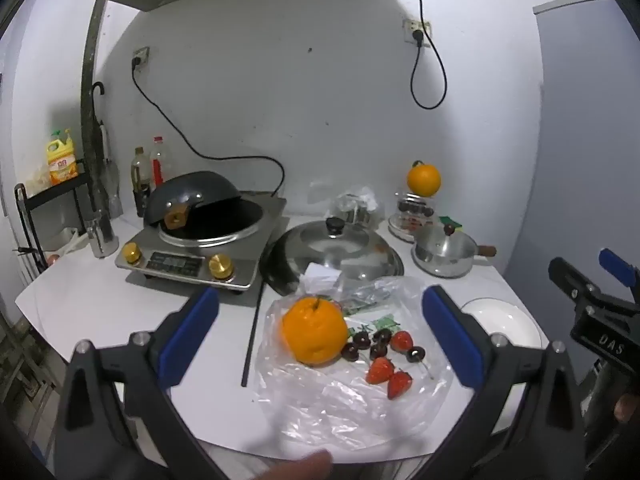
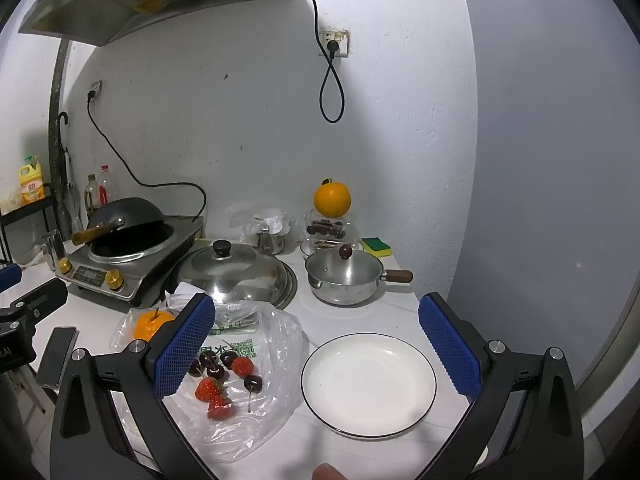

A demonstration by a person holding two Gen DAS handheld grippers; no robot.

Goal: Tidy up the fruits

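An orange (image 1: 315, 331), several dark cherries (image 1: 366, 344) and three strawberries (image 1: 390, 368) lie on a clear plastic bag (image 1: 340, 400) on the white counter. My left gripper (image 1: 320, 336) is open above them, its jaws either side of the fruit. The same fruit shows in the right wrist view: orange (image 2: 150, 324), cherries (image 2: 216, 364), strawberries (image 2: 212, 394). My right gripper (image 2: 316, 348) is open and empty over the left part of a white plate (image 2: 368, 384), which also shows in the left wrist view (image 1: 504, 320).
An induction cooker with a wok (image 1: 200, 236), a steel lid (image 1: 340, 252) and a small steel pot (image 2: 346, 276) stand behind. A second orange (image 2: 332, 200) sits on a glass jar. A phone (image 2: 58, 356) lies at the left edge.
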